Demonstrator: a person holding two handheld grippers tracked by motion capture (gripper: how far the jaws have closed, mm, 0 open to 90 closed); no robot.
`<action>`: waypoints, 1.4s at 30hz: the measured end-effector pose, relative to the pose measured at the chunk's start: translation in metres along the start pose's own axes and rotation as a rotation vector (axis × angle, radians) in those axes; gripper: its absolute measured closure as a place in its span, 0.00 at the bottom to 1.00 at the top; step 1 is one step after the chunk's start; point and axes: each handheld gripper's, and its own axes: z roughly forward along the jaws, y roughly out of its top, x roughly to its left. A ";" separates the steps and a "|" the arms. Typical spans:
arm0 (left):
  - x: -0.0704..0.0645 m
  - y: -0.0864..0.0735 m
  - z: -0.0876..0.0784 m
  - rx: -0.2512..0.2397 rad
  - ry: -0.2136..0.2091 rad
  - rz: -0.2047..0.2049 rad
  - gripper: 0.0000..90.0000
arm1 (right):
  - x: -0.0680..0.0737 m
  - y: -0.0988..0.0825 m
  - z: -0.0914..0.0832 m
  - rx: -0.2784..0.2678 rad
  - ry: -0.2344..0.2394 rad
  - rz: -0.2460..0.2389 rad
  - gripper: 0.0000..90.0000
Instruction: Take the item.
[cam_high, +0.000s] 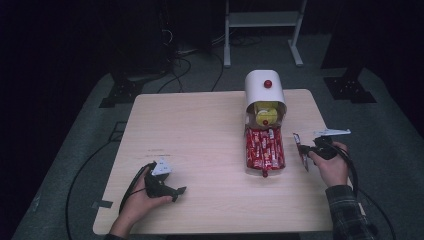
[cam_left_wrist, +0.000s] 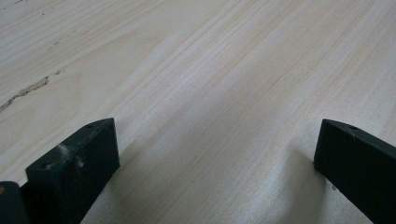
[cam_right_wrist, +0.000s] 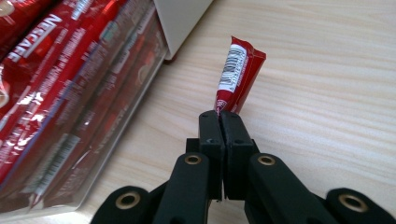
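A white dispenser (cam_high: 264, 90) with a red knob stands at the table's back right. Red coffee stick packets (cam_high: 264, 148) fill the clear tray in front of it. My right gripper (cam_high: 303, 149) is shut on one red stick packet (cam_right_wrist: 238, 74) and holds it just above the table, to the right of the tray. In the right gripper view the packet sticks up past the closed jaws, barcode showing. My left gripper (cam_high: 177, 192) rests low near the table's front left, jaws wide apart over bare wood (cam_left_wrist: 215, 116) with nothing between them.
The clear tray's edge (cam_right_wrist: 60, 196) lies close on the left of my right gripper. The wooden table (cam_high: 200, 135) has bare room across its left and middle. Cables trail off the front edge on both sides.
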 end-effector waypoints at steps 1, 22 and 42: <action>0.000 0.000 0.000 0.000 0.000 0.000 0.00 | 0.000 0.000 0.000 0.000 0.000 0.000 0.98; 0.000 0.000 0.000 0.000 0.000 0.000 0.00 | -0.003 -0.006 0.015 0.045 -0.011 -0.001 0.97; 0.000 0.000 0.000 0.000 0.000 0.000 0.00 | 0.003 -0.007 0.011 0.010 -0.043 -0.024 0.50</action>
